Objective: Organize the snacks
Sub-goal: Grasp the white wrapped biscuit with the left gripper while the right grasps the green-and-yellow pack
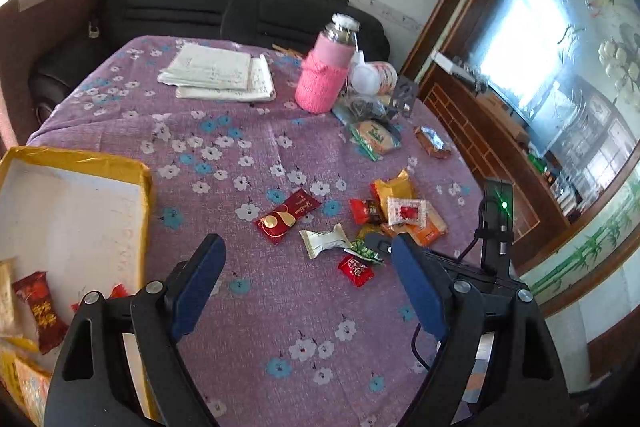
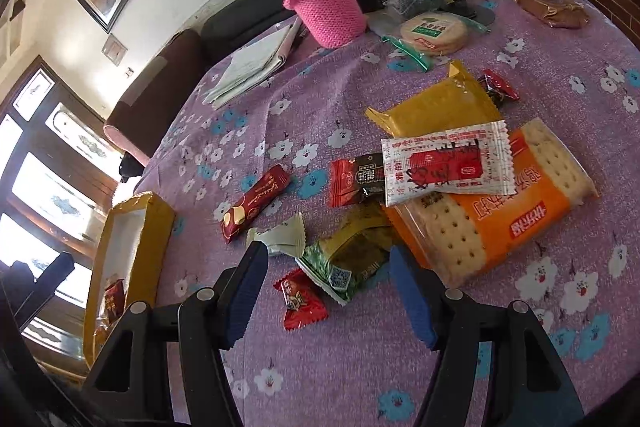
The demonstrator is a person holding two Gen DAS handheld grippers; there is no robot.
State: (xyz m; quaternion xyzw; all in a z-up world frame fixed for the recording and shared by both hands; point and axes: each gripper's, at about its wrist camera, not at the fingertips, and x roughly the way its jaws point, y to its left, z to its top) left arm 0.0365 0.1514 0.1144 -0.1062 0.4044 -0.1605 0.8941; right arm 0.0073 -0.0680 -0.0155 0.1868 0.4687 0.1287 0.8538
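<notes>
Snacks (image 2: 420,171) scattered on tablecloth (image 2: 360,367), red bar (image 2: 256,203) lying diagonally

Bright daylight glares off the glass cabinet (image 1: 532,67) at right and blows out the windows (image 2: 44,187) at left, while fisheye bending and dark corners warp both views' edges.

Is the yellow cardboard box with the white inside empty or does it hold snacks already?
Not empty: the yellow cardboard box holds a red-wrapped snack near its lower end.
</notes>
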